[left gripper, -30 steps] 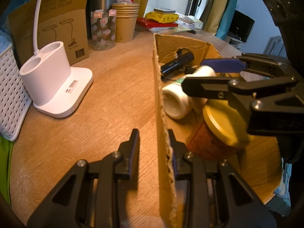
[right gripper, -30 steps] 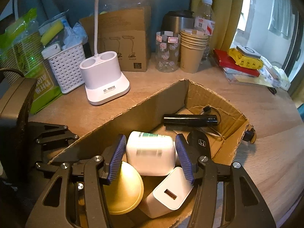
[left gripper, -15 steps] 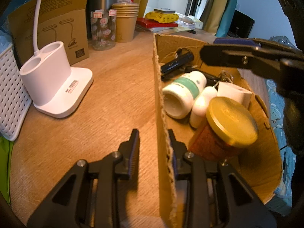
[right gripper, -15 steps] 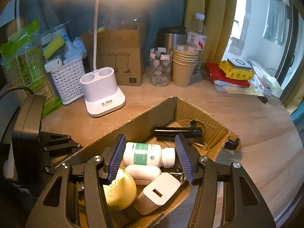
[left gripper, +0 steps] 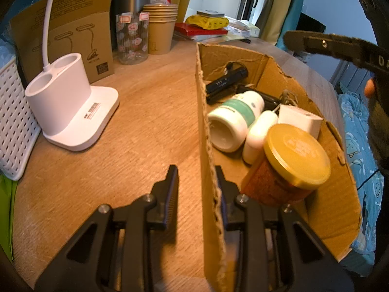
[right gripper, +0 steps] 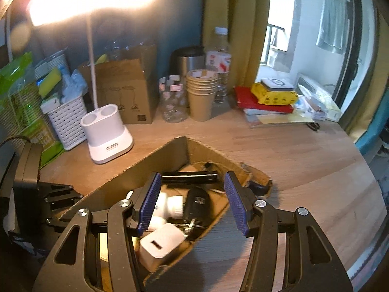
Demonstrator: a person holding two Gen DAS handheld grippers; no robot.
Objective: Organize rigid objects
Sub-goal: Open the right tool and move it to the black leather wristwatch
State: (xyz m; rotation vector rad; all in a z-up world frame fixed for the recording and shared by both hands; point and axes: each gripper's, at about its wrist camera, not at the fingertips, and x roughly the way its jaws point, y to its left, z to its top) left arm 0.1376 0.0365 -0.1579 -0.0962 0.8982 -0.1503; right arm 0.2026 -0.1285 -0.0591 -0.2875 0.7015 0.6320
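Left claw (left gripper: 197, 180) clamped on the near wall of the cardboard box (left gripper: 272, 73), one finger outside, one inside. Box sits on the wooden tabletop (left gripper: 145, 112). Inside it: white bottle (left gripper: 233, 121) lying on its side, gold-lidded jar (left gripper: 289, 163), white charger (right gripper: 161, 243), black flashlight (left gripper: 226, 81), car key (right gripper: 197, 202). Right claw (right gripper: 192, 203) above the box, fingers apart, nothing between them. White lamp base (left gripper: 70, 107) stands left of the box.
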